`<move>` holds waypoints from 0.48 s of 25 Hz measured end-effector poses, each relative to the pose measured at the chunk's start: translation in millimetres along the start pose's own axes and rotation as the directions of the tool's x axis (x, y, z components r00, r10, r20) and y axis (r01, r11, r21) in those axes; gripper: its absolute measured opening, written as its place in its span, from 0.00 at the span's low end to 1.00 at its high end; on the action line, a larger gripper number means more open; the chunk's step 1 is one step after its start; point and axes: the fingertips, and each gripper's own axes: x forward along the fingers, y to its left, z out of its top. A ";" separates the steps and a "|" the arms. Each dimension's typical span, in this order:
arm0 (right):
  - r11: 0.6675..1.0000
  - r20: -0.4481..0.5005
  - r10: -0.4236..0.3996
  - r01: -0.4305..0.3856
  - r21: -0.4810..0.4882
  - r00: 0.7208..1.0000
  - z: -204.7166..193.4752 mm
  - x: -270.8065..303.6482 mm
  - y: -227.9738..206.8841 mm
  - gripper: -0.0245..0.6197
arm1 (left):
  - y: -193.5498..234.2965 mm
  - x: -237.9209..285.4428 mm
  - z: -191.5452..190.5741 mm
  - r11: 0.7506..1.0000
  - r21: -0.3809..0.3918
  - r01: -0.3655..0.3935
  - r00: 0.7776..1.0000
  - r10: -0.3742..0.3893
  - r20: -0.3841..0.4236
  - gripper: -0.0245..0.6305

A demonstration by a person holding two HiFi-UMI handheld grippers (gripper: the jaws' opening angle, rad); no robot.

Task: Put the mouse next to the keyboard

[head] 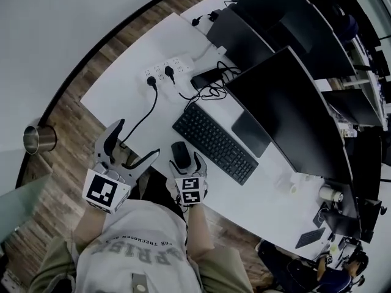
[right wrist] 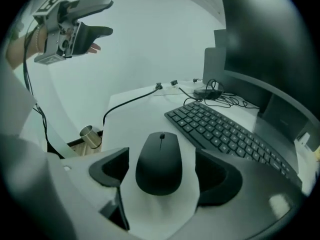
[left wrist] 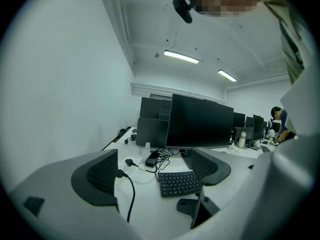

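Both jaws of the right gripper (right wrist: 163, 170) sit spread either side of the mouse (right wrist: 160, 159), which lies on the desk at lower middle of that gripper's view, long axis running along them. Keyboard (right wrist: 225, 129) lies just to its right. The left gripper (head: 137, 140) is spread too, empty, and farther off.

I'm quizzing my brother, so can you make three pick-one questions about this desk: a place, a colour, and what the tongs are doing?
1. How are the left tongs? A) wide open, empty B) shut tight, empty C) shut on a pencil
2. What colour is the keyboard? A) white B) red C) black
3. Where is the mouse? A) on top of the keyboard B) on the desk between the right tongs C) up in the left tongs
Answers: A, they gape in the air, holding nothing. C, all its keys look black. B, it lies there with a gap on each side.
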 end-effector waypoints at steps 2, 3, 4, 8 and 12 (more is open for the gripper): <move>1.000 -0.026 0.023 -0.023 -0.013 0.999 -4.5 5.9 -0.4 0.67 | -2.1 -0.6 -0.9 1.000 -0.007 -0.018 1.000 0.018 -0.004 0.71; 0.999 -0.039 0.033 -0.033 -0.020 0.999 -6.4 8.8 0.0 0.67 | -2.5 -0.7 -2.5 1.000 -0.012 -0.027 1.000 0.027 -0.011 0.71; 0.999 -0.052 0.041 -0.043 -0.027 0.998 -8.3 11.3 0.6 0.67 | -2.8 -0.9 -4.9 0.999 -0.015 -0.036 0.999 0.035 -0.024 0.71; 0.998 -0.076 0.060 -0.063 -0.030 0.995 -12.5 15.6 2.3 0.66 | -3.2 -2.5 -12.7 0.998 -0.016 -0.059 0.996 0.058 -0.063 0.71; 0.998 -0.069 0.060 -0.062 -0.025 0.996 -10.8 14.6 1.9 0.56 | -1.1 -2.0 -9.8 0.997 -0.023 -0.068 0.996 0.067 -0.051 0.71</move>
